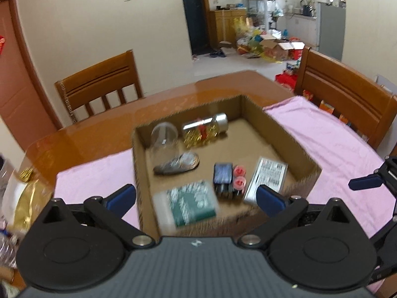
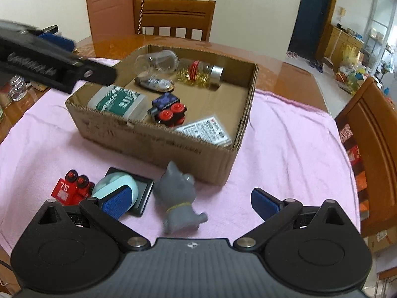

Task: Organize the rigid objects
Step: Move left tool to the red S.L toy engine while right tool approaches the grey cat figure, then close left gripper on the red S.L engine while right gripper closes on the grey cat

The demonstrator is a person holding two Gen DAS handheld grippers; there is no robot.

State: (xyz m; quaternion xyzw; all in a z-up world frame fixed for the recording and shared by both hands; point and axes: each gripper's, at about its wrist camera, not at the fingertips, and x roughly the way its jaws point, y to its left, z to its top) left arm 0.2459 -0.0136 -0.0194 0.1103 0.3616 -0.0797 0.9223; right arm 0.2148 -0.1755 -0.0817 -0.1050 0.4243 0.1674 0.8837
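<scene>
Blue-padded left tongs (image 1: 196, 200) stand spread wide and empty above the near wall of the cardboard box (image 1: 280, 129), probably placed to let go over it. Just beyond them lies a green-and-white box (image 1: 191, 204), blurred, beside a dark toy car with red wheels (image 1: 227, 178) and a printed card (image 1: 268, 177). Farther in lie a clear cup (image 1: 165, 134) and a jar of gold pieces (image 1: 206, 130).

From the right wrist, the right tongs (image 2: 189, 202) are likewise spread, holding nothing, hanging over a grey cat figure (image 2: 180, 198) lying on the pink cloth (image 2: 285, 161) that covers the tabletop, likely the next pick. Left of it sit a pale blue round thing on a black tray (image 2: 116, 186) and a red toy car (image 2: 70, 186), all outside the box.
</scene>
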